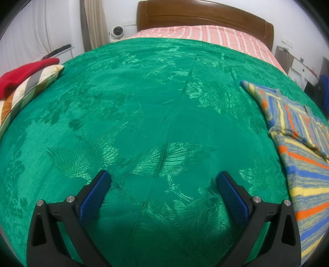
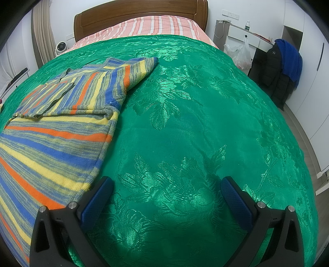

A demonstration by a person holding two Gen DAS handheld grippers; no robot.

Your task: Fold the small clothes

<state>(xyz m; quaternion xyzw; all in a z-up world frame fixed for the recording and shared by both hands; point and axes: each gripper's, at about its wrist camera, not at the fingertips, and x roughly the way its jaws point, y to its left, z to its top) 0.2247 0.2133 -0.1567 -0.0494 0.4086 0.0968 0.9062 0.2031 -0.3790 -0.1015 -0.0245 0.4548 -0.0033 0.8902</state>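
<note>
A small knitted sweater (image 2: 57, 131) with blue, orange, yellow and grey stripes lies flat on the green bedspread (image 2: 185, 123). One sleeve is folded across its chest and the other sleeve (image 2: 135, 69) points up toward the headboard. In the left wrist view the same sweater (image 1: 304, 147) lies along the right edge. My left gripper (image 1: 162, 180) hovers open over bare bedspread (image 1: 144, 102), left of the sweater. My right gripper (image 2: 166, 187) is open too, its left finger beside the sweater's lower right edge, with nothing between the blue pads.
A red garment (image 1: 22, 71) lies on a patterned pillow (image 1: 30, 90) at the bed's left edge. Striped pink bedding (image 1: 205, 35) and a wooden headboard (image 1: 205, 16) are at the far end. A chair draped with dark jackets (image 2: 281, 67), a plastic bag (image 2: 240, 53) and a small fan (image 1: 117, 32) stand off the bed.
</note>
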